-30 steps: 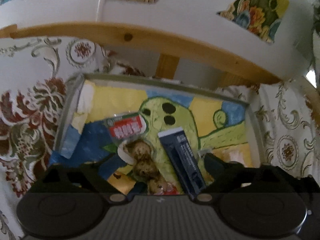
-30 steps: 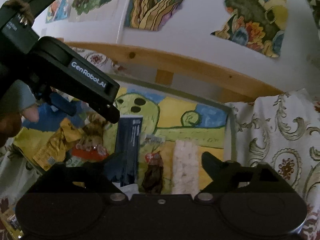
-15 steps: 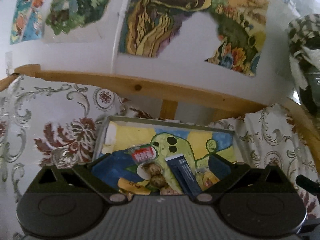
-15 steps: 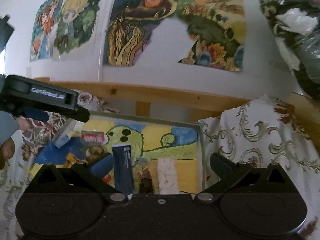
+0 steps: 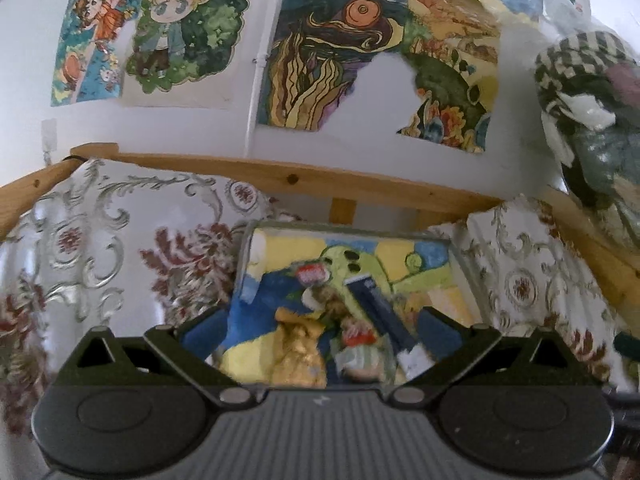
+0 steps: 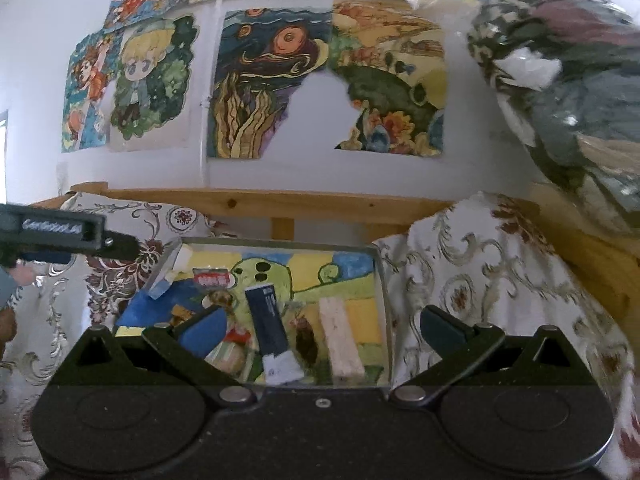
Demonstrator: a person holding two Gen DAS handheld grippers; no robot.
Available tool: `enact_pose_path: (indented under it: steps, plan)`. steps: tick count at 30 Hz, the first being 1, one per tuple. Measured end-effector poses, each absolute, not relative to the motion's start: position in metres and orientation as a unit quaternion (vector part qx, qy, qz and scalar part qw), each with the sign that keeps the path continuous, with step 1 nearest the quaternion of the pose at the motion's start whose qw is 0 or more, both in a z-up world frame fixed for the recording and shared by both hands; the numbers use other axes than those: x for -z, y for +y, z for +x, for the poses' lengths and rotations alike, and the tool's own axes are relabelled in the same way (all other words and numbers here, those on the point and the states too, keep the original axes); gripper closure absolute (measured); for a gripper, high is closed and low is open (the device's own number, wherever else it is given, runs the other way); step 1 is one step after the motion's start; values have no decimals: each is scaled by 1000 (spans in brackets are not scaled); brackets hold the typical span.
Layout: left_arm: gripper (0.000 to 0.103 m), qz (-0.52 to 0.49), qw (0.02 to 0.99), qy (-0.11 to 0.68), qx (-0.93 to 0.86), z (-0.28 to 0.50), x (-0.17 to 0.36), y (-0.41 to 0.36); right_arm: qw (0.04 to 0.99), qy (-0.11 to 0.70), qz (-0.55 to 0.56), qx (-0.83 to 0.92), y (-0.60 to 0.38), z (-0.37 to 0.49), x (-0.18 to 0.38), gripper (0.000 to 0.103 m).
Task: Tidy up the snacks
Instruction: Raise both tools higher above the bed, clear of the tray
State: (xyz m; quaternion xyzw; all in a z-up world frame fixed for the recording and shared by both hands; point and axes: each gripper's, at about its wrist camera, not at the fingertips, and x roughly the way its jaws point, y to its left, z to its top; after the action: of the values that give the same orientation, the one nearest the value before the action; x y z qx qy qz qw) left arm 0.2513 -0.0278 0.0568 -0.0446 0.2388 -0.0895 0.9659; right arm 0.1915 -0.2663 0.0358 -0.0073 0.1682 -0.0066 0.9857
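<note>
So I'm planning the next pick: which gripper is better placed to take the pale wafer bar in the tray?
Probably the right gripper: open, with the pale wafer bar between its fingertips. The left gripper, also open, faces the gold packet.

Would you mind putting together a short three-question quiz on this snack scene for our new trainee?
1. True or false: the right gripper is shut on a snack.
2. In the right wrist view, which snack lies nearest the tray's right wall? A) the dark blue packet B) the pale white bar C) the red-labelled packet
3. Fill in: the tray sits on a ____-patterned cloth.

Key: 1. False; both it and the left gripper are open and hold nothing. 2. B. 3. Floral.
</note>
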Motion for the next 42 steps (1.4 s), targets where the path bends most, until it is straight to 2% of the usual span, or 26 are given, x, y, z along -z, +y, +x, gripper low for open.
enact_pose_path:
  steps: [14,34,42]
  plan:
    - [0,-5,960,270,71,188,-12,-5,971,233,5,59,-247,134,-12,1]
    - [0,3,928,367,73,183,39,-7,944,326,-7,47,-234,123,39,1]
    - [0,6,923,377,82,183,46,-11,937,348,-3,41,-234,125,50,1]
